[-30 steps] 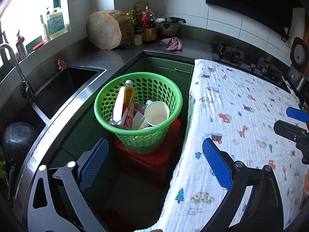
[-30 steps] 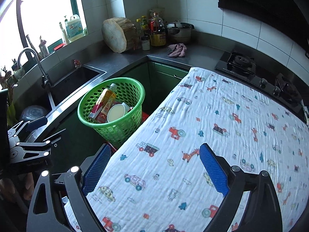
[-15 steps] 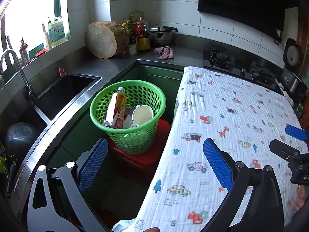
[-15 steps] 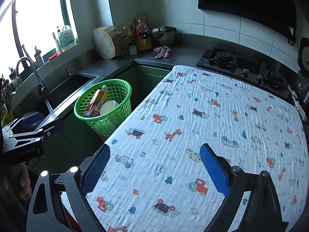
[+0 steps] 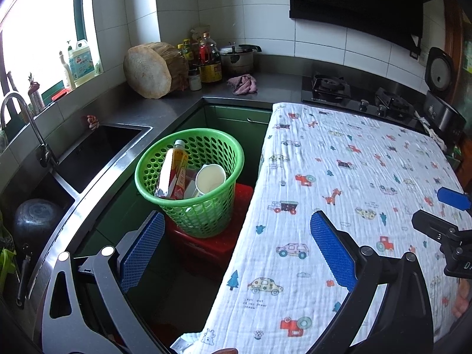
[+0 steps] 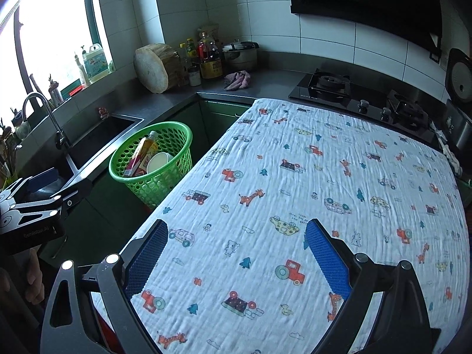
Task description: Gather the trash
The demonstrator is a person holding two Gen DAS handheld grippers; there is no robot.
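Observation:
A green perforated basket (image 5: 206,221) (image 6: 174,177) stands on a red stool (image 5: 212,244) between the counter and the table. Inside it lean a drink bottle (image 5: 172,171) (image 6: 141,155) and a white paper cup (image 5: 210,178) (image 6: 159,162). My left gripper (image 5: 239,250) is open and empty, held back from the basket near the table's left edge. Over the patterned tablecloth (image 6: 309,191) hovers my right gripper (image 6: 236,253), open, nothing between its fingers. Each gripper shows at the edge of the other's view.
A steel sink (image 5: 97,150) with a tap (image 5: 20,118) lies left. On the counter stand a round chopping block (image 5: 150,70), bottles (image 5: 209,59), a pot (image 5: 239,56) and a pink rag (image 5: 243,84). A gas hob (image 5: 354,94) and rice cooker (image 5: 439,100) sit behind the table.
Both grippers have drawn back and up from the basket, so it looks smaller and farther. More of the tablecloth and hob has come into view. Both stay open.

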